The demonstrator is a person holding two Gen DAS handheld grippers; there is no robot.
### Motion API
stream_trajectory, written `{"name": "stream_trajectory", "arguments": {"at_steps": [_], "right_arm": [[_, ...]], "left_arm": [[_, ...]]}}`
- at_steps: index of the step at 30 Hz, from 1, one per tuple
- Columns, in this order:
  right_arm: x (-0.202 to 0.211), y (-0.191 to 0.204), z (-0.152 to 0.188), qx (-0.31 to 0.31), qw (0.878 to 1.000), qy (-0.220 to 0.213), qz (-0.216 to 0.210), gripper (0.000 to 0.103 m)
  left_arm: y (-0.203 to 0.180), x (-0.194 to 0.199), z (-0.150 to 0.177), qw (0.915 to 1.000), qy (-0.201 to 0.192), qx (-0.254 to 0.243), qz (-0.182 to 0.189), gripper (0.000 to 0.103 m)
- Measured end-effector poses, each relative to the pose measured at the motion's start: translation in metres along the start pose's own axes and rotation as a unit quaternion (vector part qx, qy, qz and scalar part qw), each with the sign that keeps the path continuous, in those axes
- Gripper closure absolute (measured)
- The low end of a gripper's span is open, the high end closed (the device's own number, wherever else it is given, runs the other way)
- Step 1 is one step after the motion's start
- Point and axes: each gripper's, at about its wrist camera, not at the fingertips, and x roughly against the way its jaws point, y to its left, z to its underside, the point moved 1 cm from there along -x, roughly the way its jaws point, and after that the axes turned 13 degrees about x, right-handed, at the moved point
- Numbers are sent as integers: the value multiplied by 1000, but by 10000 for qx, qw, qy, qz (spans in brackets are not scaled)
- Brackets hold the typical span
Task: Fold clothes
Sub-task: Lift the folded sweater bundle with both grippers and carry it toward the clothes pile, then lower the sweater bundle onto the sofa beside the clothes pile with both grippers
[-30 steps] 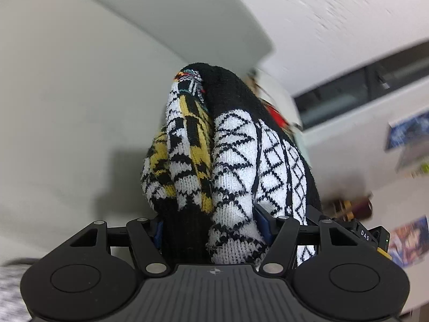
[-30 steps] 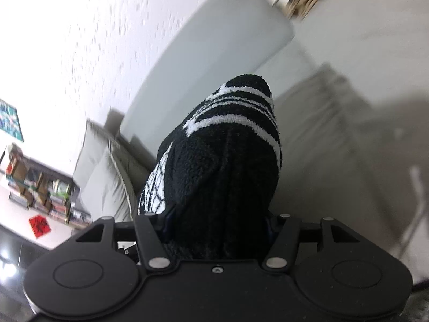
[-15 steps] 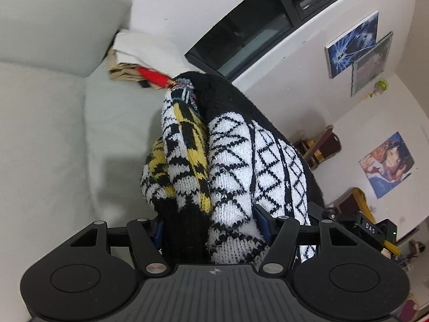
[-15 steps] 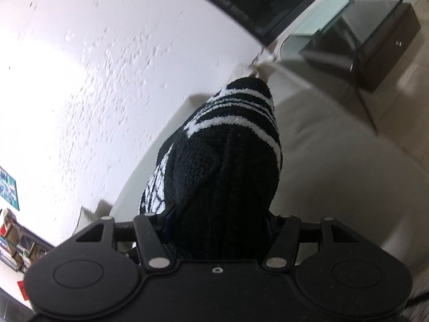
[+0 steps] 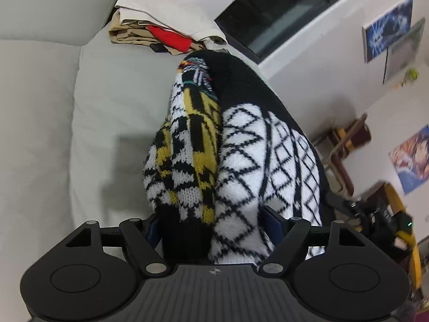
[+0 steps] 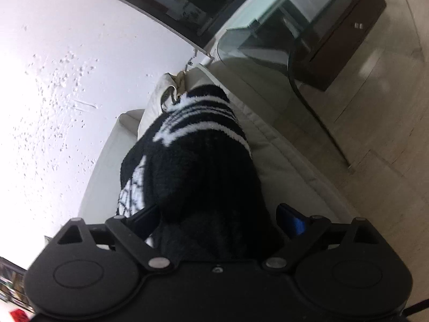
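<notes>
A thick knitted sweater (image 5: 241, 145), black and white diamond pattern with yellow patches, fills the middle of the left wrist view. My left gripper (image 5: 214, 222) is shut on a bunched fold of it, and the cloth hides the fingertips. In the right wrist view the same sweater (image 6: 198, 161) shows mostly black with white stripes. My right gripper (image 6: 217, 214) is shut on that part, its blue pads (image 6: 295, 221) just visible at the edge. Both ends hang over a pale sofa (image 5: 112, 102).
A pile of folded clothes (image 5: 163, 32), beige, white and red, lies at the sofa's far end. A glass table (image 6: 268, 26) and a dark cabinet (image 6: 346, 21) stand on the tiled floor (image 6: 388, 112) beside the sofa. The other gripper (image 5: 386, 225) shows at right.
Both grippers have swung with the sweater still held. The left view turned from the sofa back toward the clothes pile and window; the right view turned from the cushions toward the glass table and floor.
</notes>
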Motion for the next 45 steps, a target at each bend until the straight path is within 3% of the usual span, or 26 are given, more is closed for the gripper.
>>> {"name": "stream_trajectory", "arguments": {"at_steps": [3,6,11,15,17,19,20,21,22,25,29,34,41,45], "right_arm": [[30,14,-2,0,9996,-194,222,8],[76,40,-3,128,9983,-381,419,8],[128,122,-14,1536,9843,-342,795,7],[137,172,-27,2330,9665,0,1075,6],[127,187,-34,2646,9556,172,1284,7],[116,199,-38,3063,9407,283,1431,20],[105,202,-40,3241,9336,327,1496,43],[95,203,-42,3385,9269,383,1574,83],[84,202,-43,3440,9224,474,1691,101],[54,195,-48,3517,9149,787,1818,103],[23,174,-68,3025,9267,1267,1834,102],[-24,143,-86,2525,9350,1602,1909,102],[-97,118,-74,2608,9173,1969,2276,103],[-103,118,-68,2780,9107,1860,2423,103]], "left_arm": [[-3,32,7,9999,-106,-68,-89,33],[-21,68,15,9978,-342,-497,-276,35],[-70,113,10,9875,-636,-1300,-624,35],[-107,96,3,9791,-615,-1683,-963,36],[-125,86,0,9741,-602,-1864,-1125,43],[-144,76,-4,9686,-590,-2044,-1286,53],[-153,71,-6,9656,-583,-2134,-1367,71],[-156,61,-9,9653,-520,-2114,-1440,95],[-155,48,-13,9666,-424,-2029,-1509,103],[-150,20,-21,9701,-248,-1781,-1633,103],[-140,-11,-34,9775,136,-1386,-1582,103],[-113,-59,-55,9715,269,-1250,-1998,103],[-76,-96,-78,9716,592,-714,-2178,98],[-85,-94,-75,9679,542,-960,-2259,97]]}}
